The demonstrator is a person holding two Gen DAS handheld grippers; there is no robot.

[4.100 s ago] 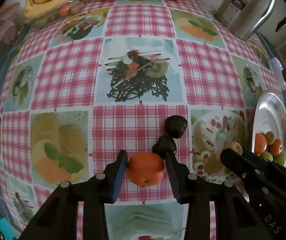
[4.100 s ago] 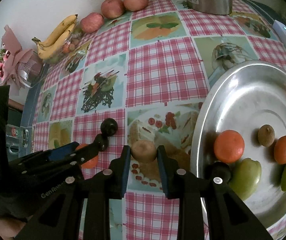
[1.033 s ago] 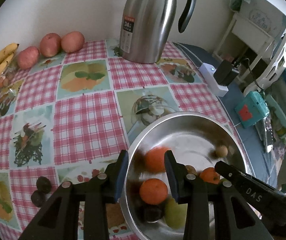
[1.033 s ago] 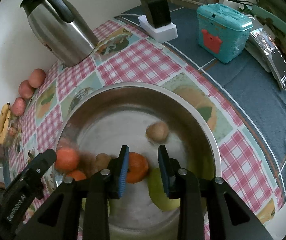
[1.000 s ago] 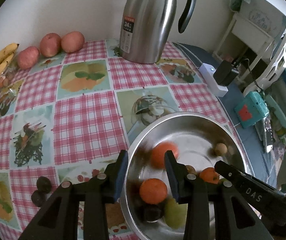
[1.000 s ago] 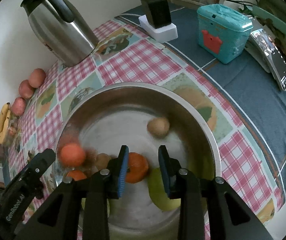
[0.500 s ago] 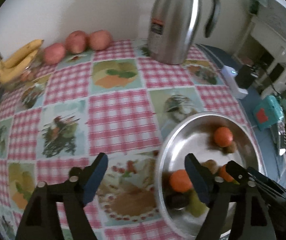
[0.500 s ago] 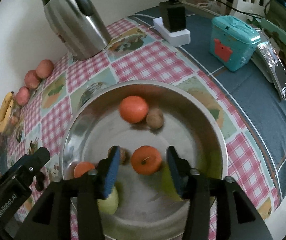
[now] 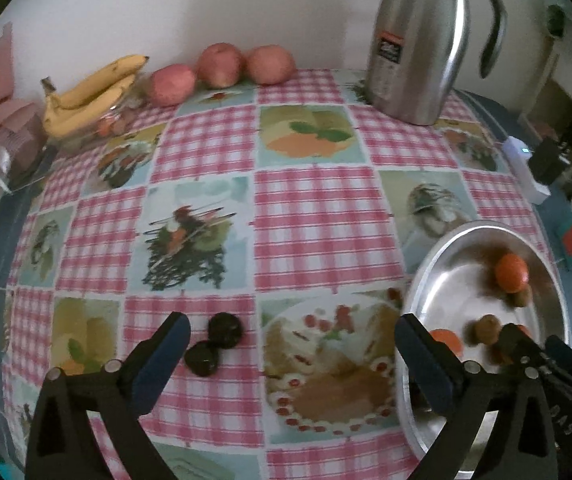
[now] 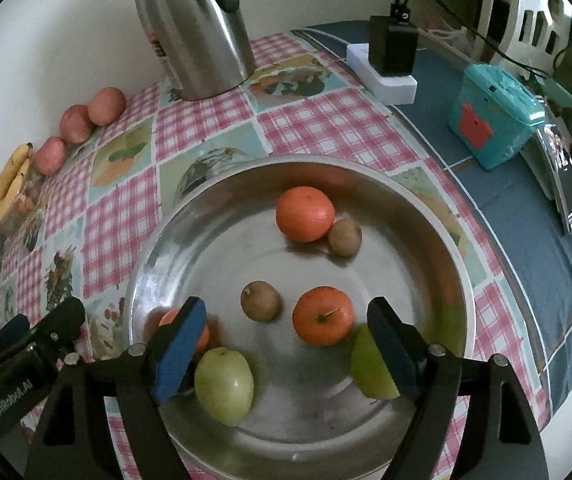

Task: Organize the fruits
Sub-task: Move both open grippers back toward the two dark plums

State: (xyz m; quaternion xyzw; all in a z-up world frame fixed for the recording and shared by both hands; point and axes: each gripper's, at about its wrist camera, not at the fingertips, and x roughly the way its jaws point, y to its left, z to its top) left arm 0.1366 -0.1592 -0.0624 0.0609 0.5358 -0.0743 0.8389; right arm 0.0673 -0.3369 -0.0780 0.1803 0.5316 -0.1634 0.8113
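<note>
A steel bowl (image 10: pixel 438 240) holds three oranges (image 10: pixel 305 213), two brown fruits (image 10: pixel 260 301) and two green fruits (image 10: pixel 225 386). My right gripper (image 10: pixel 286 344) is open and empty above the bowl's near part. In the left wrist view the bowl (image 9: pixel 434 264) is at the right. Two dark round fruits (image 9: pixel 225 330) lie on the checked tablecloth beside my left fingertip (image 9: pixel 165 344). My left gripper (image 9: pixel 292 354) is wide open and empty above the cloth. The right gripper also shows in the left wrist view (image 9: pixel 542 360).
A steel thermos jug (image 9: pixel 418 40) stands at the back. Three apples (image 9: pixel 221 65) and bananas (image 9: pixel 89 94) lie along the wall. A white power strip with adapter (image 10: pixel 386 60), a teal box (image 10: pixel 494 116) and a phone (image 10: pixel 566 184) lie right of the bowl.
Both grippers opened wide; an orange and a brown fruit rolled in the bowl and settled. My left gripper swung left from the bowl toward the two dark fruits.
</note>
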